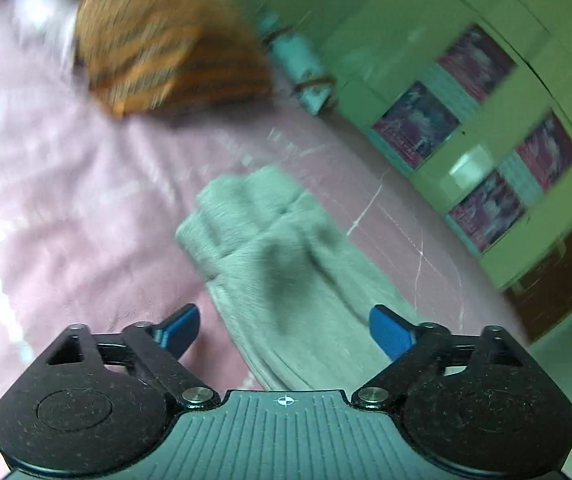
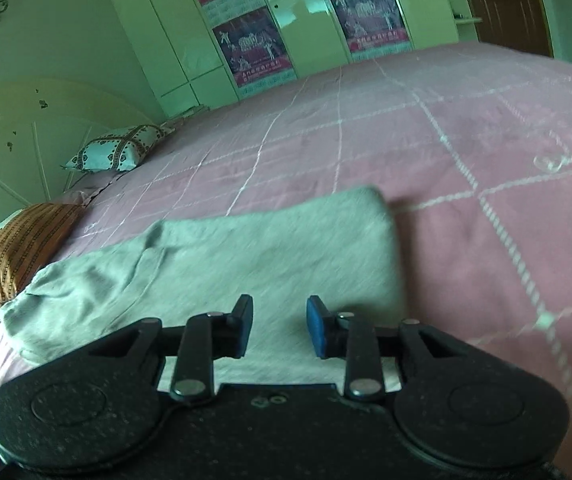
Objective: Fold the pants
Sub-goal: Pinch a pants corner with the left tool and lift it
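Pale grey-green pants [image 1: 270,248] lie folded on the pink bedspread [image 1: 66,208]; the left wrist view is blurred. My left gripper [image 1: 284,332] is wide open above the near part of the pants, holding nothing. In the right wrist view the pants [image 2: 222,260] lie as a broad flat band across the pink bedspread [image 2: 466,152]. My right gripper [image 2: 280,328] hovers over their near edge, jaws partly open, with nothing between them.
An orange striped pillow [image 1: 166,48] and a white patterned pillow [image 2: 120,148] lie near the headboard [image 2: 18,132]. A pale wardrobe with posters [image 2: 278,12] stands beyond the bed. A brown door [image 2: 502,0] is at the far right.
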The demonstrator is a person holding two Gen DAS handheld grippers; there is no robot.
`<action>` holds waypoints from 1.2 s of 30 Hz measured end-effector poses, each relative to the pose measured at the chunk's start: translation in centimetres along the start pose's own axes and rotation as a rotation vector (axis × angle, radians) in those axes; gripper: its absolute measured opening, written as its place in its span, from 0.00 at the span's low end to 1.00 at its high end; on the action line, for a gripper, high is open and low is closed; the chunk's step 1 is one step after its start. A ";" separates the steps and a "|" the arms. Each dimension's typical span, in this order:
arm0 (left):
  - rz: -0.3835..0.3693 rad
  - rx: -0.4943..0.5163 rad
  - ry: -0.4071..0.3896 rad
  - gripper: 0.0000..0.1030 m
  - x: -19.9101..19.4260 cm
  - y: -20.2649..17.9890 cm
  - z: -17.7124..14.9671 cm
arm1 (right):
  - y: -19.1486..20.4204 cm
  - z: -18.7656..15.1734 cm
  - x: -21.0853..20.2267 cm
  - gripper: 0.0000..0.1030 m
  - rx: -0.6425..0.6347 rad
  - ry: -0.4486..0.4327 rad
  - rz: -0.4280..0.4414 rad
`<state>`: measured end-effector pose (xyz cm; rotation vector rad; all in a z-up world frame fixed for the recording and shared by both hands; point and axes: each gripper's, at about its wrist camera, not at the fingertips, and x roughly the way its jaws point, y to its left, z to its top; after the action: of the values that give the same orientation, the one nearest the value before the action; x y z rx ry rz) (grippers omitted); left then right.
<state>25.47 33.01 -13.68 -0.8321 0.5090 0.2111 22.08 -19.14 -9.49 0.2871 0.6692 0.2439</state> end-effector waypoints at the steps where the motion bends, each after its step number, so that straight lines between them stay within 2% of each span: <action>1: -0.017 -0.053 0.007 0.80 1.6 0.8 0.1 | 0.7 0.0 0.1 0.22 -0.011 0.001 0.002; 5: -0.217 -0.254 -0.010 0.80 5.4 4.3 1.9 | 3.1 0.2 -0.2 0.24 -0.056 0.004 0.021; 6: -0.234 -0.288 -0.020 0.73 5.9 4.7 2.2 | 3.7 0.3 0.0 0.24 -0.064 0.007 0.025; 7: -0.209 -0.317 -0.034 0.32 5.8 4.8 2.4 | 4.3 0.4 0.2 0.24 -0.069 0.012 0.030; 8: -0.194 -0.323 -0.050 0.33 5.7 4.5 2.2 | 5.0 0.6 0.7 0.24 -0.077 0.022 0.039; 11: -0.194 -0.172 -0.129 0.33 3.7 2.4 1.5 | 8.6 0.8 2.2 0.24 -0.142 0.036 0.077; 15: -0.182 -0.209 -0.086 0.33 4.5 4.6 1.4 | 13.8 0.6 5.5 0.23 -0.300 0.069 0.108; 18: -0.195 -0.197 -0.064 0.33 4.6 6.0 1.0 | 15.7 -1.5 10.5 0.22 -0.427 0.235 -0.019; 21: -0.191 -0.172 -0.072 0.33 4.2 4.9 1.4 | 15.3 -0.9 10.2 0.22 -0.392 0.217 -0.002; 24: -0.178 -0.125 -0.086 0.34 3.9 3.9 2.1 | 13.1 0.2 7.1 0.25 -0.257 0.109 0.052; 26: -0.174 -0.099 -0.102 0.34 3.2 2.2 2.3 | 11.0 0.5 5.1 0.25 -0.182 0.066 0.048; 28: -0.202 -0.046 -0.131 0.34 2.1 -0.4 2.2 | 8.5 0.7 3.5 0.25 -0.095 0.042 0.044; 32: -0.266 0.134 -0.148 0.34 1.0 -9.3 0.4 | 3.5 1.2 0.5 0.27 0.073 -0.030 0.007; 36: -0.325 0.328 -0.126 0.34 1.7 -19.0 -4.3 | -1.2 1.6 -1.9 0.27 0.202 -0.093 -0.024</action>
<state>32.50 17.22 -4.57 -0.5653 0.2736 -0.1170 21.86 -21.11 -7.57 0.4809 0.6056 0.1391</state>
